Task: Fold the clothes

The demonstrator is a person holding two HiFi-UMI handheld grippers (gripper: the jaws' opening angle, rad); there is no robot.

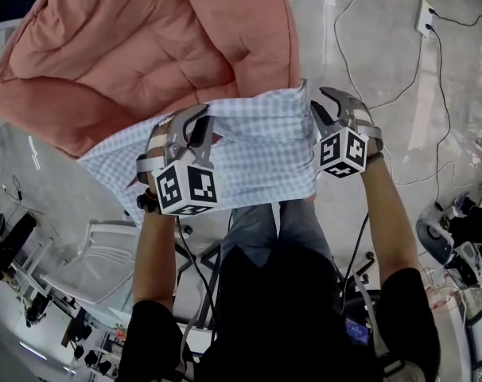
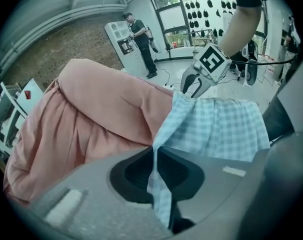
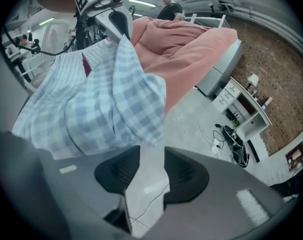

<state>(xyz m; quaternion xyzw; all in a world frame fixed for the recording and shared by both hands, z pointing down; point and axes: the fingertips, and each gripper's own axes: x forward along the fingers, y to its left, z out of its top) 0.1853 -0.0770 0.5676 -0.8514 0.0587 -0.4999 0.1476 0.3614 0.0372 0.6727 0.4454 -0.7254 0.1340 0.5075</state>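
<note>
Shirt: I see the checked shirt [image 1: 257,153] hanging spread between both grippers, in front of the pink quilt [image 1: 145,46].
Left gripper [image 2: 154,151]: its fingers are clamped on a fold of the shirt's edge; cloth runs out ahead of the tips.
Right gripper [image 3: 151,149]: its fingers stand apart with floor [image 3: 186,114] showing between them; the shirt's corner hangs just beyond the tips, not pinched.
</note>
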